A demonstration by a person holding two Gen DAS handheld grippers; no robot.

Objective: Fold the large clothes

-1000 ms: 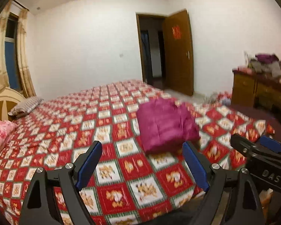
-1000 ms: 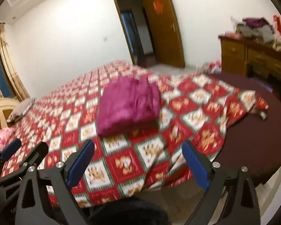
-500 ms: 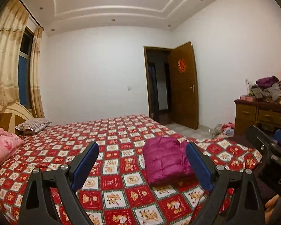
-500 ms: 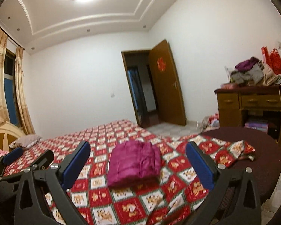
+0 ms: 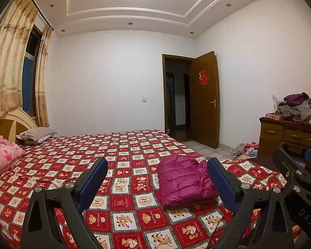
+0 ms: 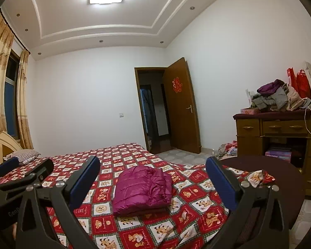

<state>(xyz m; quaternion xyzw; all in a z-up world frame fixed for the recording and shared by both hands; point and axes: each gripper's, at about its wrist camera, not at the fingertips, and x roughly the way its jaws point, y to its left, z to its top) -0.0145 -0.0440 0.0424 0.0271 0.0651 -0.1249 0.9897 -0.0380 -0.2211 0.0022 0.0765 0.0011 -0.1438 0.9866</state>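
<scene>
A magenta puffer jacket lies folded into a compact bundle on the bed's red checked spread, near the foot end. My left gripper hovers in front of it, level and apart from it. Its jaws are opening and nothing is between them. My right gripper is held beside it, also open and empty, with the folded jacket lying beyond its blue pads. Each gripper shows at the edge of the other's view.
A striped pillow and a pink quilt sit at the head of the bed. A wooden dresser at the right carries a heap of clothes. The brown door stands open. Clothes lie on the floor.
Both grippers have risen and tipped up from looking down at the bed to about level, so the ceiling now shows. The jacket has stayed put. The left jaws stand slightly wider.
</scene>
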